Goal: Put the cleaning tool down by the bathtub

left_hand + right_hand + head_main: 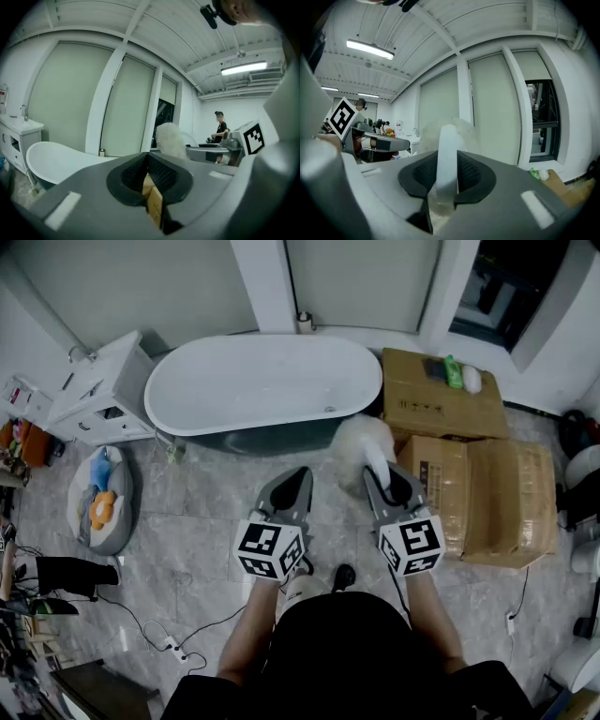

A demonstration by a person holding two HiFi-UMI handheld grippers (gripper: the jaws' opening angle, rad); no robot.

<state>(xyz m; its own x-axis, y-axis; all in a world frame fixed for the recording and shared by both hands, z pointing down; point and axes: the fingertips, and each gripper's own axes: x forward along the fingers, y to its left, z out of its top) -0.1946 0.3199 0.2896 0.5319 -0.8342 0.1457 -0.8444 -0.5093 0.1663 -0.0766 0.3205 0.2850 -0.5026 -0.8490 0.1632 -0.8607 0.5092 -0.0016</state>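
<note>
Gripping the white plastic handle of a fluffy white duster, the right gripper holds the cleaning tool off the grey marbled tile floor, its soft head pointing away from the person. In the head view the head shows against the right end of the white oval bathtub with a dark underside and just beside the brown cardboard boxes; it touches no surface that can be made out.

The right gripper view shows both dark ribbed jaws pressed onto the handle, which rises straight up between them – the fluffy head is a pale blur behind it. The left gripper hangs just beside the right one, and both point toward the tub. In its own view the jaws are drawn together with nothing between them; only a slit of cardboard shows beyond. The duster's head stands to the right above them, and the tub's rim curves at lower left.

A white vanity cabinet with a basin stands left of the tub, with a round grey cushion bearing colourful toys on the floor in front of it. On the farther box lies a small green object. A person in dark clothes stands far back in the left gripper view.
</note>
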